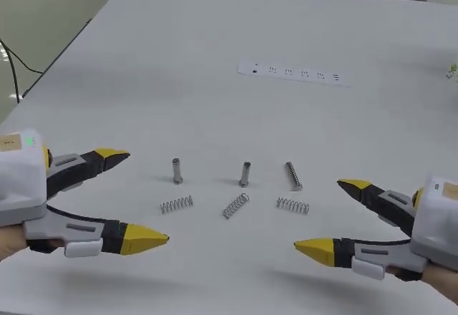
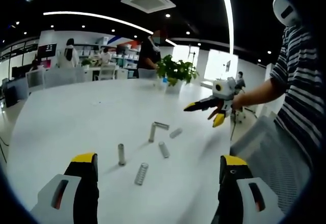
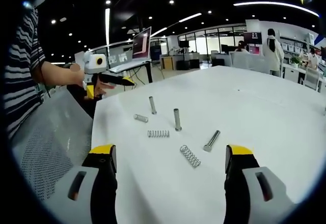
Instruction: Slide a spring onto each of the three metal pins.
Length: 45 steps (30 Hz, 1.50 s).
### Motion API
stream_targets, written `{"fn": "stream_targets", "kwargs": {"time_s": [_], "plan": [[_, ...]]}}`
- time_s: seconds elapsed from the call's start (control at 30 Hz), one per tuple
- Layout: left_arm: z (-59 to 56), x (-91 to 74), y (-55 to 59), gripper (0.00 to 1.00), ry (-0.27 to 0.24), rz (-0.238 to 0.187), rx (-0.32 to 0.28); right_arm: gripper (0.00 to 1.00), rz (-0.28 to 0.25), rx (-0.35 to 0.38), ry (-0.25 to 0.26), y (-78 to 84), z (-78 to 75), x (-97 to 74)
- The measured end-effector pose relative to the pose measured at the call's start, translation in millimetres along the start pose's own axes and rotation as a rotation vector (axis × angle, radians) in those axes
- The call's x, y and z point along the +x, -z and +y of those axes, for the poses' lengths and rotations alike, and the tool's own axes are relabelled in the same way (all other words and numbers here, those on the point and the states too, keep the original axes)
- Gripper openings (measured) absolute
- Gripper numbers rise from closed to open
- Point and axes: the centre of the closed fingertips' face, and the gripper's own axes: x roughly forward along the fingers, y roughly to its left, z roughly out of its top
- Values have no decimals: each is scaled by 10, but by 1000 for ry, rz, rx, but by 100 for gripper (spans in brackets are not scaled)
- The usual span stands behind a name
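Note:
On the white table stand two upright metal pins, the left pin and the middle pin; a third pin lies on its side at the right. In front of each pin lies a loose spring: left spring, middle spring, right spring. My left gripper is open at the near left, apart from the parts. My right gripper is open at the near right. The left gripper view has the left pin and its spring nearest. The right gripper view has the lying pin and a spring nearest.
A white power strip lies farther back on the table. The table's left edge runs diagonally, with floor and a cable beyond. A person in a striped shirt holds the grippers. People and desks stand far behind.

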Motion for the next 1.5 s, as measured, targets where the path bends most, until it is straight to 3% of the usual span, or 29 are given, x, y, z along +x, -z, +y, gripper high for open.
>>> {"fn": "stream_targets", "kwargs": {"time_s": [0.27,0.43,0.6,0.7,0.8,1.0,1.23,1.4,1.5], "plan": [[17,-20,24,97,-4,8,2,83,42,11,8,-50,-114,93],[21,-21,10,98,-7,-5,-4,72,65,72,13,-91,-183,157],[1,-29,45,98,-3,-1,-6,65,67,86,13,-172,-266,246],[-10,-31,70,98,-3,3,-6,62,112,58,28,-169,-307,294],[-18,-35,73,98,-2,4,-8,57,122,75,37,-190,-353,344],[-10,-39,71,98,-5,0,-11,48,216,82,102,-123,-508,452],[29,-36,87,98,-7,-2,-20,40,244,95,154,-150,-663,555],[57,-38,94,98,-11,-3,-21,37,292,98,189,-83,-790,620],[55,-33,96,98,-12,-3,-22,30,312,118,201,-40,-836,675]]}}
